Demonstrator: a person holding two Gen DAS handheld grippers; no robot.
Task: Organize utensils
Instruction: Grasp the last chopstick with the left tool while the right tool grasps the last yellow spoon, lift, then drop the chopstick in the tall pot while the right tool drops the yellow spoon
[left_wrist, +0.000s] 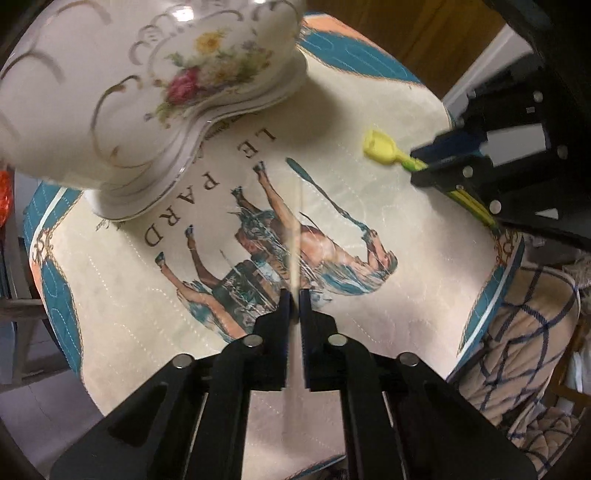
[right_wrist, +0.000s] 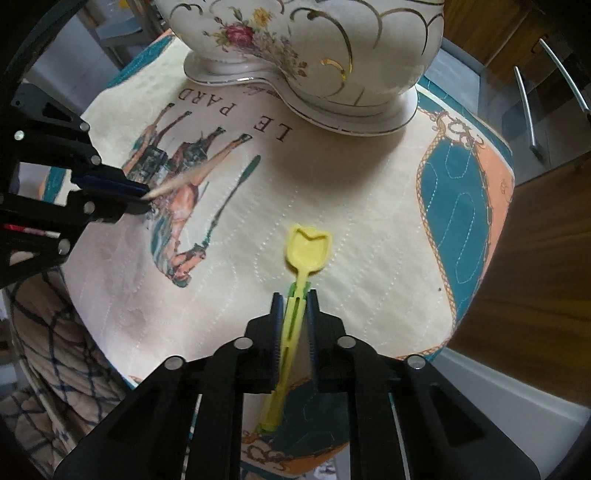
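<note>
My left gripper (left_wrist: 294, 295) is shut on a thin pale wooden stick (left_wrist: 295, 236) and holds it above the printed cloth; it also shows in the right wrist view (right_wrist: 146, 194) with the stick (right_wrist: 184, 179) pointing toward the bowl. My right gripper (right_wrist: 294, 293) is shut on the handle of a yellow plastic spoon (right_wrist: 308, 249), its scoop pointing toward the bowl. The spoon (left_wrist: 380, 149) and right gripper (left_wrist: 424, 162) show at the right of the left wrist view. A white floral porcelain bowl (right_wrist: 314, 48) with gold trim stands at the far side of the cloth.
A quilted cloth (right_wrist: 332, 192) printed with a horse and "LE PARD" covers a small round table. A checked blanket (left_wrist: 528, 332) lies beside the table. Wooden cabinets with metal handles (right_wrist: 524, 110) stand to the right.
</note>
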